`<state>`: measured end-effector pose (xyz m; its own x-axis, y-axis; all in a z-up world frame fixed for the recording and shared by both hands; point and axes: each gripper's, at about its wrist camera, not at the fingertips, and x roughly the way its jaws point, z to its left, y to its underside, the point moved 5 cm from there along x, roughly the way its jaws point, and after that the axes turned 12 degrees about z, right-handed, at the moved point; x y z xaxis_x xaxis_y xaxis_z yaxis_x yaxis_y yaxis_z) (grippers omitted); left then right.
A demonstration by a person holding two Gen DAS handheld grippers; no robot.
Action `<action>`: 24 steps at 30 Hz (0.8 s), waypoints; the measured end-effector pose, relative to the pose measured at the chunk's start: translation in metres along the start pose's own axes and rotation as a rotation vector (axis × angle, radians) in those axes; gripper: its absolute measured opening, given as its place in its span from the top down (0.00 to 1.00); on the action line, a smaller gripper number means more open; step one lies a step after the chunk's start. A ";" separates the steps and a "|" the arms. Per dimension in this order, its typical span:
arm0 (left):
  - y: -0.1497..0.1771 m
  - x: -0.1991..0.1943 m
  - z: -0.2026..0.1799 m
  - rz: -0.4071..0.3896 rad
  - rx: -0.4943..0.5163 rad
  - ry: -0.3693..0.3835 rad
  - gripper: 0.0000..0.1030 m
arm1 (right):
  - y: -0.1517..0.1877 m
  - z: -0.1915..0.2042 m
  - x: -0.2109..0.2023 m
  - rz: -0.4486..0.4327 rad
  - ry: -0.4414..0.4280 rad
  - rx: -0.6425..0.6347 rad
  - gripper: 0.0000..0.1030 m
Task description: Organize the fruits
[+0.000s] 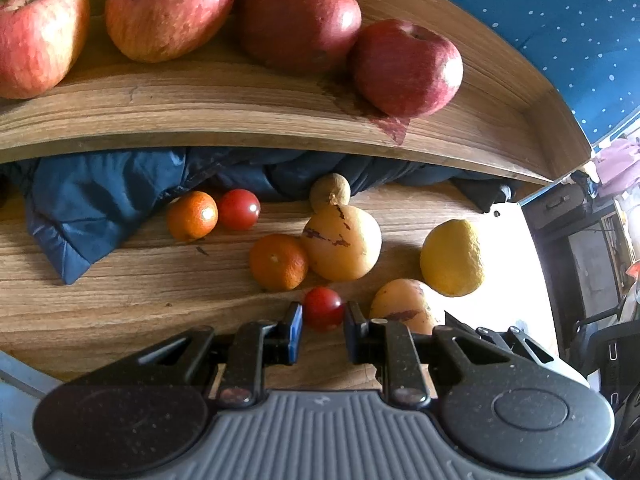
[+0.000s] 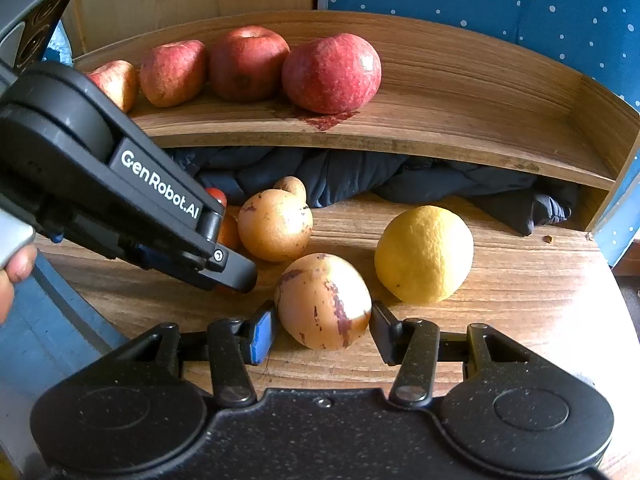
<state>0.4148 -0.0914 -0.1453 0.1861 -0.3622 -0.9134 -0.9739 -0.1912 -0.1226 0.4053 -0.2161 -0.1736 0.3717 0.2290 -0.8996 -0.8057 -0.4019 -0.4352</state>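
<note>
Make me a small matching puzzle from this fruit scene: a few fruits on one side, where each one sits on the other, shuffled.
Things:
1. apples
2. cherry tomato
3. speckled pear
4. lemon

Places:
A. between the right gripper fingers
B. on the upper shelf
C. on the table, free of either gripper
D. between the left gripper fingers

Pairs: 1-B, 2-D, 3-A, 4-C

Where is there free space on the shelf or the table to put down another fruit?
The upper shelf is bare to the right of the four apples, up to its end wall. The table is free right of the lemon. Crowded: the middle, where the pears, oranges and cherry tomatoes cluster. The blue cloth fills the space under the shelf.
</note>
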 end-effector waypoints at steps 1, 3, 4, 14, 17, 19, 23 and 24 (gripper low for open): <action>0.001 0.000 0.000 -0.001 0.001 0.000 0.77 | 0.000 0.000 0.000 0.000 0.000 0.001 0.50; 0.002 -0.001 -0.001 -0.002 0.002 -0.003 0.77 | 0.000 0.000 0.001 0.000 -0.002 0.001 0.50; 0.003 -0.002 -0.001 -0.003 0.002 -0.003 0.77 | 0.000 0.000 0.001 -0.001 -0.002 0.002 0.50; 0.009 -0.007 -0.001 -0.016 0.003 -0.010 0.77 | 0.003 0.000 -0.007 -0.027 -0.021 0.018 0.50; 0.012 -0.011 -0.001 -0.024 0.003 -0.009 0.77 | 0.005 0.001 -0.012 -0.035 -0.024 0.024 0.50; 0.015 -0.014 -0.001 -0.029 0.004 -0.009 0.77 | 0.007 0.002 -0.015 -0.040 -0.026 0.026 0.50; 0.019 -0.020 -0.002 -0.040 0.005 -0.010 0.77 | 0.009 0.006 -0.023 -0.053 -0.028 0.022 0.50; 0.020 -0.021 -0.002 -0.042 0.005 -0.010 0.77 | 0.010 0.007 -0.025 -0.057 -0.029 0.020 0.50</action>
<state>0.3914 -0.0896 -0.1276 0.2256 -0.3445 -0.9113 -0.9659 -0.2011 -0.1631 0.3846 -0.2199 -0.1548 0.4045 0.2767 -0.8717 -0.7925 -0.3697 -0.4850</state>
